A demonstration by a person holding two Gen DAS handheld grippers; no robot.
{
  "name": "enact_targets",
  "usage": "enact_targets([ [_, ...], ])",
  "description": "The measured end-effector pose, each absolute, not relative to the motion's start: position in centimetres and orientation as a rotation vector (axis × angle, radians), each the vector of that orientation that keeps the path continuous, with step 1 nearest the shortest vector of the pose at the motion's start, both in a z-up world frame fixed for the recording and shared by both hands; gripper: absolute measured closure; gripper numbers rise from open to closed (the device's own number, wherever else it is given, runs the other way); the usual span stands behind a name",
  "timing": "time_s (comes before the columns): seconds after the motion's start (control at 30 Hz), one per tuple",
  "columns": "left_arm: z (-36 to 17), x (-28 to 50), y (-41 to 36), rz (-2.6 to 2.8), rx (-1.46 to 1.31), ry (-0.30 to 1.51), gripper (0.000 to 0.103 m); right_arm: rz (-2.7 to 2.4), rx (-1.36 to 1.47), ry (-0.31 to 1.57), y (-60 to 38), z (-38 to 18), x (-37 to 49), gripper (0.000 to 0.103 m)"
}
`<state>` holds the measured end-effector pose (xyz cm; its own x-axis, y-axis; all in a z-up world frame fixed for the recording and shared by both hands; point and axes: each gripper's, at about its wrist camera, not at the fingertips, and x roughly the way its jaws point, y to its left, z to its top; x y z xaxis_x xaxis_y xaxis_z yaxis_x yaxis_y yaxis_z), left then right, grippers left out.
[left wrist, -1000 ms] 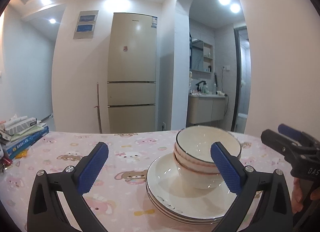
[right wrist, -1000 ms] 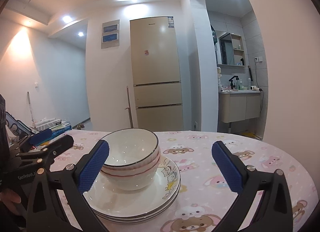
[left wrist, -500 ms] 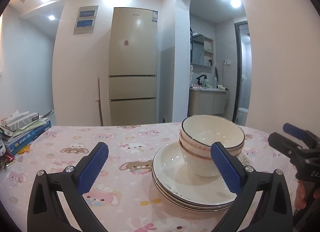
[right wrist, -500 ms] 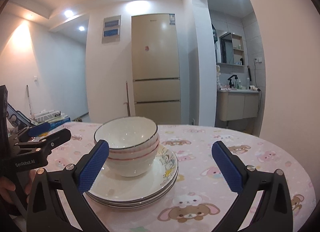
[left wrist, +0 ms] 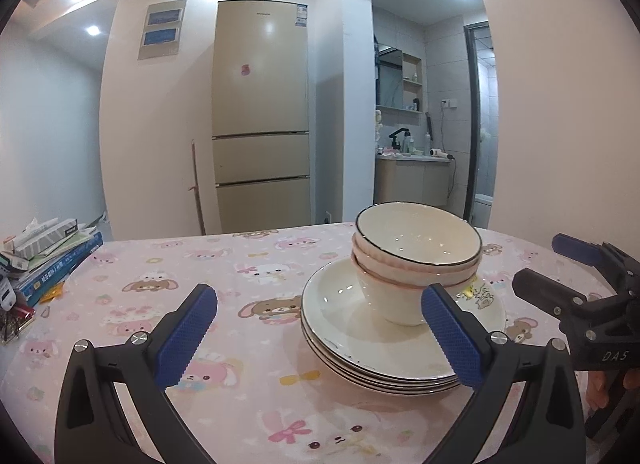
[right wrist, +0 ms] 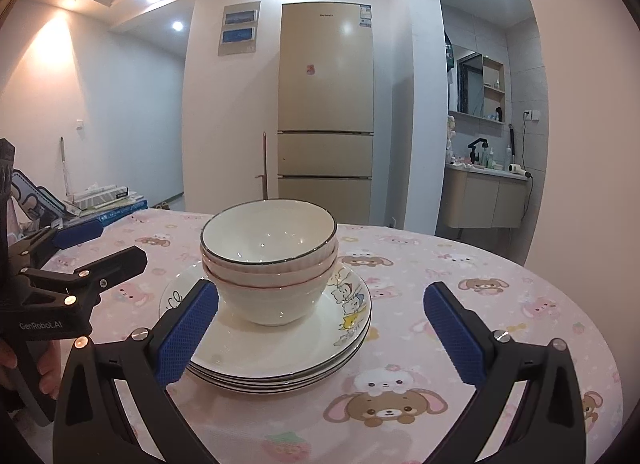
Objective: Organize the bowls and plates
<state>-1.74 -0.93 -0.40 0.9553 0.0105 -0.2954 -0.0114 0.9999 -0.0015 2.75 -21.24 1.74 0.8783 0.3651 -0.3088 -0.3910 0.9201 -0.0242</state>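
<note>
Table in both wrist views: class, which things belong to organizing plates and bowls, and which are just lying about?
Job:
stacked bowls
plate stack
left gripper, open
right gripper, open

Lying about:
books
fridge

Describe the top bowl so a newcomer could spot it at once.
On the pink cartoon tablecloth sits a stack of plates with nested bowls on it. The top bowl is the uppermost; its thin dark rim line sets it apart from the pink-rimmed bowls beneath.

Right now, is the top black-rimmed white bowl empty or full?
Empty: the top black-rimmed white bowl shows only bare glossy inside, upright on the nested bowls.
</note>
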Motion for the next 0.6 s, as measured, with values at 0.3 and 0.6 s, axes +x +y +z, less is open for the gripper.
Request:
enact_targets([
  [0.3,-0.40,-1.83,-0.47,0.012,-0.018,0.295,0.000,0.371,-0.063,0.314,-21.75,1.59,2.92,0.000],
  [0.6,-0.28,-1.76,-0.30,0.027,-0.019,0.293,0.000,0.367,-0.061,0.308,-21.67,1.65,2.80,0.000],
])
